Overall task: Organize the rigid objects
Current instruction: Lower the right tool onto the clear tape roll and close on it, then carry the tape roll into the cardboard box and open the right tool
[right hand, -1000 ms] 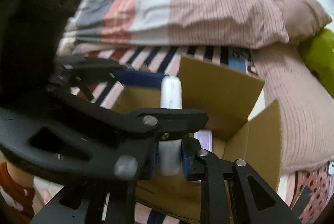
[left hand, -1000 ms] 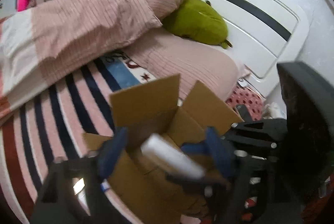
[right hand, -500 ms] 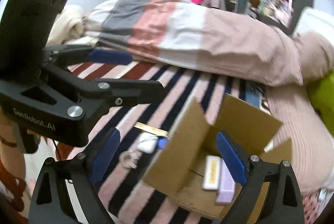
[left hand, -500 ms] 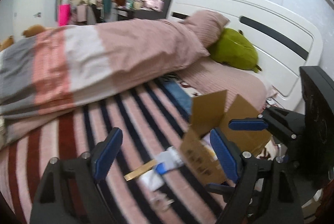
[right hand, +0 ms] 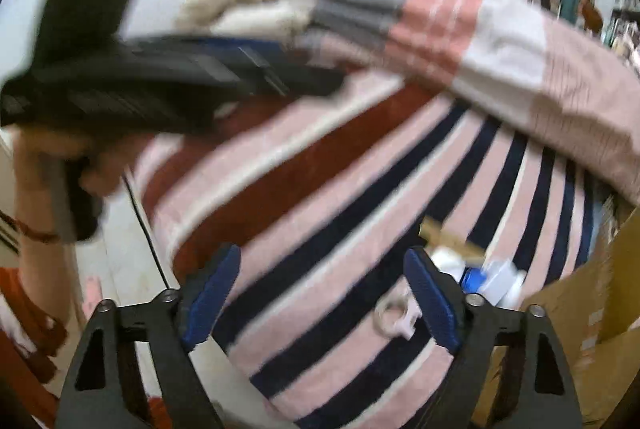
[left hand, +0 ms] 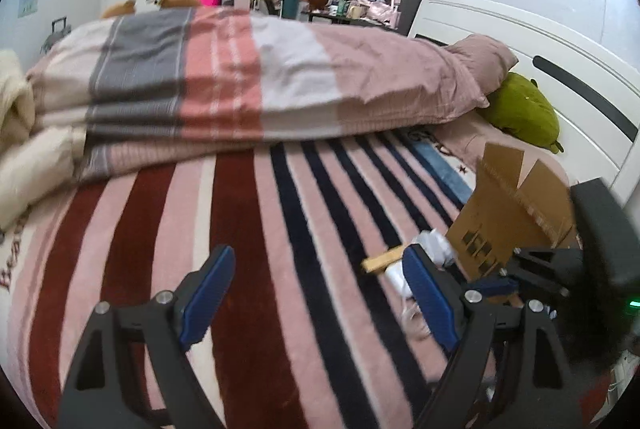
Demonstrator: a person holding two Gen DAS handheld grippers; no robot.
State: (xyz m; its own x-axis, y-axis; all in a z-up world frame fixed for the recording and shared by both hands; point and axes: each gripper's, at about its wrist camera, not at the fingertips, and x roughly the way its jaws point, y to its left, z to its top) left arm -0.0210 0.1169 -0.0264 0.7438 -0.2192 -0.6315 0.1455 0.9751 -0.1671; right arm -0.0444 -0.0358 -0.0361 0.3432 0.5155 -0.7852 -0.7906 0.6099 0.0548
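Observation:
An open cardboard box (left hand: 516, 213) stands on the striped blanket at the right; its wall also shows in the right wrist view (right hand: 608, 313). Beside it lie a tan wooden stick (left hand: 382, 263), a white packet (left hand: 434, 245) and a pale ring-shaped piece (right hand: 394, 313); a white bottle with a blue cap (right hand: 494, 279) lies near the stick (right hand: 452, 237). My left gripper (left hand: 320, 293) is open and empty above the blanket, left of these items. My right gripper (right hand: 320, 297) is open and empty, with the ring just inside its right finger.
A folded striped duvet (left hand: 248, 89) lies across the far side of the bed. A green plush (left hand: 520, 109) and pillow sit by the white headboard (left hand: 560, 41). The left bed edge and floor (right hand: 116, 261) show in the right wrist view, blurred.
Both grippers have swung left, away from the box. A second ago the right gripper held a white tube over the box; it then opened and is empty.

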